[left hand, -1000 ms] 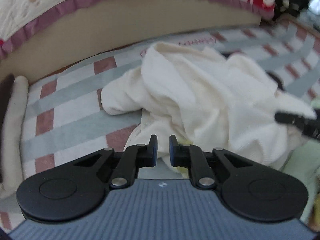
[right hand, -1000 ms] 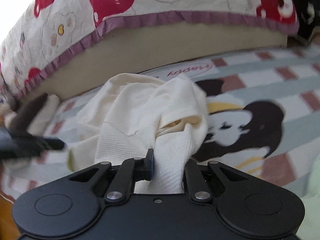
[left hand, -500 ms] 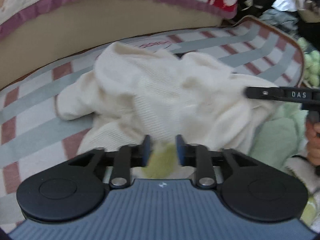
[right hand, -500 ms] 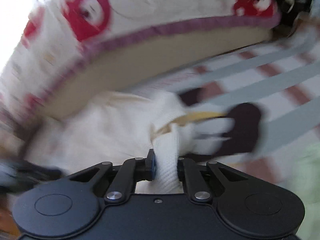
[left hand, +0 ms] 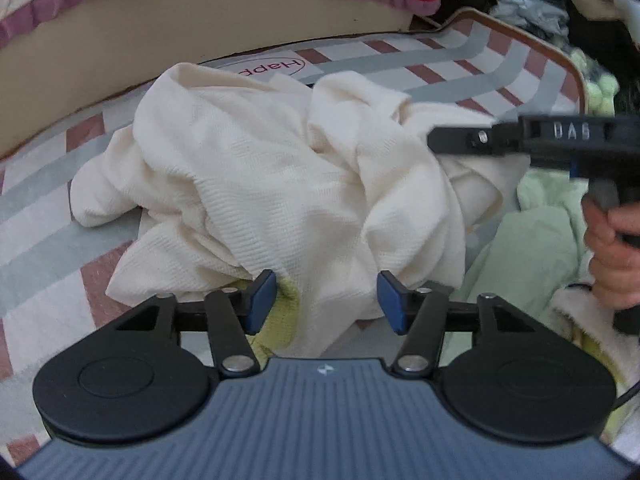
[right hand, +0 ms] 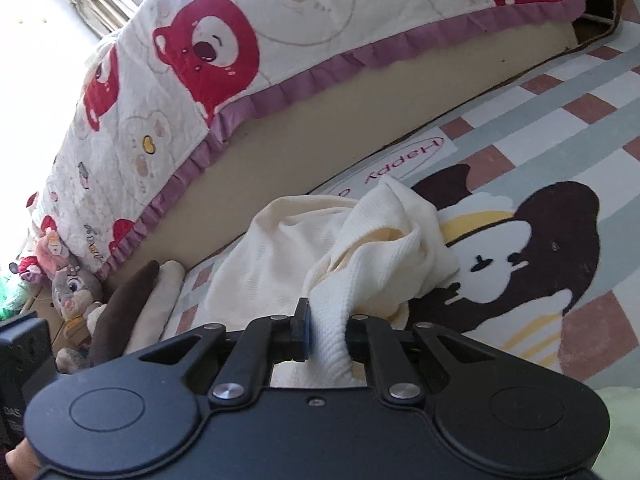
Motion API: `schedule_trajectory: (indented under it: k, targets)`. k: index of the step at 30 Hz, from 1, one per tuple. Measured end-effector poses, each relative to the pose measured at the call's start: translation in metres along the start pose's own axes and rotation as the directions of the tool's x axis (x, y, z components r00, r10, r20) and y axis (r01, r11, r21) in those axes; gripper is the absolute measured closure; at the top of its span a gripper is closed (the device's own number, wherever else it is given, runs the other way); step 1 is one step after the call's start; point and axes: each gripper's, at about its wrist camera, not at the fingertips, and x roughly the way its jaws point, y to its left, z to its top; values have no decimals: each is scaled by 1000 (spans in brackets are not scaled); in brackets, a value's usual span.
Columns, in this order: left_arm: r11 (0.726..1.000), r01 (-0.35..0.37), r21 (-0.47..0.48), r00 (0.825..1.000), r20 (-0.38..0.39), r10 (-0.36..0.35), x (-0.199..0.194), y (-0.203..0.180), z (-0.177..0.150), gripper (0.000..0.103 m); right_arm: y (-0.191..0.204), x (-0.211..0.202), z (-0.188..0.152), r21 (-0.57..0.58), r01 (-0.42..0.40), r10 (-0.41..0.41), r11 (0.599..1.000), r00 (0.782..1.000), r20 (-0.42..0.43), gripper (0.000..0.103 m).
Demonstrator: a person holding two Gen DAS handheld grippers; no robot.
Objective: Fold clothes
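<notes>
Beside the bed [right hand: 360,128], on the striped rug [left hand: 48,216], our left gripper [left hand: 326,300] is opening over the cream garment [left hand: 260,176], nothing pinched yet, while our right gripper [right hand: 326,334], which swung aside, stays clamped on its edge.

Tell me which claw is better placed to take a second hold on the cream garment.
Left. The left claw has its jaws opening over the near edge of the cream garment, nothing pinched yet. The right claw is already shut on a bunched strip of it.
</notes>
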Motion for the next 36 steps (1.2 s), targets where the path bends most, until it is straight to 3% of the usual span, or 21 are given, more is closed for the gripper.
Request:
schedule_trajectory:
  k: [4,11,14,20,25,27,31,34,36]
  targets:
    - [998,-33,51,999,-6,34,2,-7,-2,60,6,-2,1,-23,-40,40,999,999,10,92]
    - [998,-48,-43,999,1,49,-1,12,-4,61,8,-1,-1,-49,-3,4,999,1000,13,92]
    - [993,-90,-77,996,-4,90,-2,22,-5,61,9,-2,-2,-48,7,-6,999,1000,22,92]
    - [979,-58,-196,997,45,68,-4,47,-17,60,5,-16,8,-51,81,-76,995,994,79,93]
    - [986,-21,-168,995,92,37,-2,46,-15,56,3,-19,10,-99,222,-215,970,974,71,94]
    - [993,10,-119,991,131,6,-5,38,-8,56,-3,-18,11,-62,172,-169,983,984,59,94]
    - [991,134,-22,968,215,-126,-13,21,11,39,-9,-13,10,5,41,-41,999,999,35,94]
    - [978,200,54,956,206,-207,-7,5,24,32,-6,-6,4,14,-20,20,1000,1000,21,94]
    - [980,179,82,965,179,-191,7,-5,29,30,-5,-4,1,29,-48,48,998,999,18,94]
